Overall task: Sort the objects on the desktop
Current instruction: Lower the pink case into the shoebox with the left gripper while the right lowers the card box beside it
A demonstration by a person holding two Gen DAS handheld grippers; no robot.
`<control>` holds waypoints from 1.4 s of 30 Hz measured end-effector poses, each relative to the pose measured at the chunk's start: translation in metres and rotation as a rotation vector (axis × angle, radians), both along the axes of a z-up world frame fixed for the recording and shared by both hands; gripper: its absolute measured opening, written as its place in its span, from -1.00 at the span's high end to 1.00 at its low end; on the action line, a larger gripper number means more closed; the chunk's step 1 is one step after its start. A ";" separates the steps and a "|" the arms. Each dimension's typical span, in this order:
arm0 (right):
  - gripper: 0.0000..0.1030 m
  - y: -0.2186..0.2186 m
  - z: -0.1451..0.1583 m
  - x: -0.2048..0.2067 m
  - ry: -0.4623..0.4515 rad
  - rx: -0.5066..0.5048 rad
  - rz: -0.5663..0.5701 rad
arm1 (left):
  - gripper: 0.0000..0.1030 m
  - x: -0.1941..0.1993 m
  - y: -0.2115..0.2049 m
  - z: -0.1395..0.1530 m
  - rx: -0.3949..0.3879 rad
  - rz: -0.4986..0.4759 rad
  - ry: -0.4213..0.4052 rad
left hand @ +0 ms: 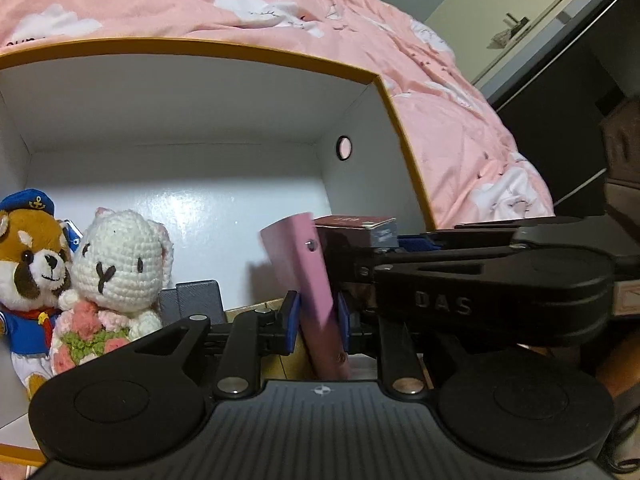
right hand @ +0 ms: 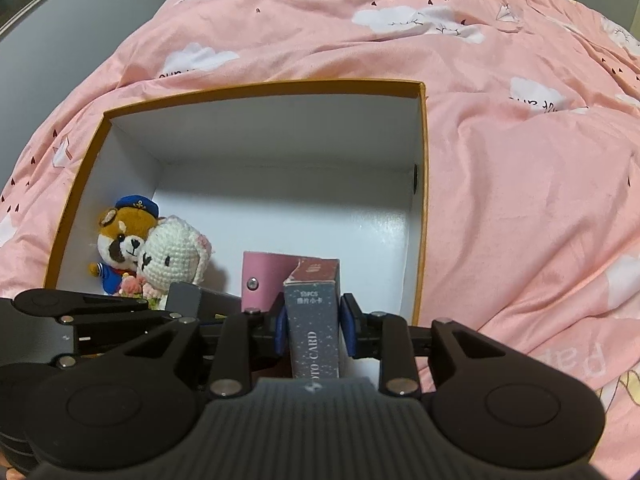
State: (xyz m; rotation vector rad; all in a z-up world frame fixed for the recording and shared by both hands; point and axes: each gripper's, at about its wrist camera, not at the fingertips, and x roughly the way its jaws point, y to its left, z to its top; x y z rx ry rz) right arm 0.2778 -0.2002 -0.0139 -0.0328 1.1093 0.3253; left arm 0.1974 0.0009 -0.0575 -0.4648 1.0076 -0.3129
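Both hands are over the box (right hand: 420, 184), which sits on the pink bed. The left gripper (left hand: 316, 322) has its fingers clamped on a pink case (left hand: 304, 272), held tilted just above the box's near edge. The right gripper (right hand: 314, 324) has its fingers clamped on a card box (right hand: 314, 312), upright, right beside the pink case at the box's near right corner.

The risk I see is crowding — the two grippers are side by side, nearly touching, and if either swings inward the black arms could knock together and jar a grip loose. The pink case leans already; let go from this height, it would likely topple flat, or tip onto the grey item (left hand: 192, 300) lying by the box's near wall. The card box is tall and narrow, so released short of the floor it could fall over too. The two plush toys (right hand: 152, 256) at the box's left side are well clear — little danger there.
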 end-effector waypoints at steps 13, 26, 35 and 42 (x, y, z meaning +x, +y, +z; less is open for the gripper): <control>0.16 0.014 -0.004 0.002 0.004 -0.020 0.004 | 0.58 -0.030 0.015 0.016 0.036 0.056 -0.092; 0.07 0.003 0.003 -0.011 -0.011 -0.057 0.017 | 0.57 -0.056 0.034 0.017 0.027 0.123 -0.121; 0.52 -0.003 0.003 -0.016 -0.030 -0.077 0.017 | 0.58 -0.061 0.030 0.020 0.029 0.114 -0.143; 0.52 -0.004 0.011 -0.012 -0.030 -0.095 -0.009 | 0.58 -0.062 0.029 0.020 0.026 0.116 -0.146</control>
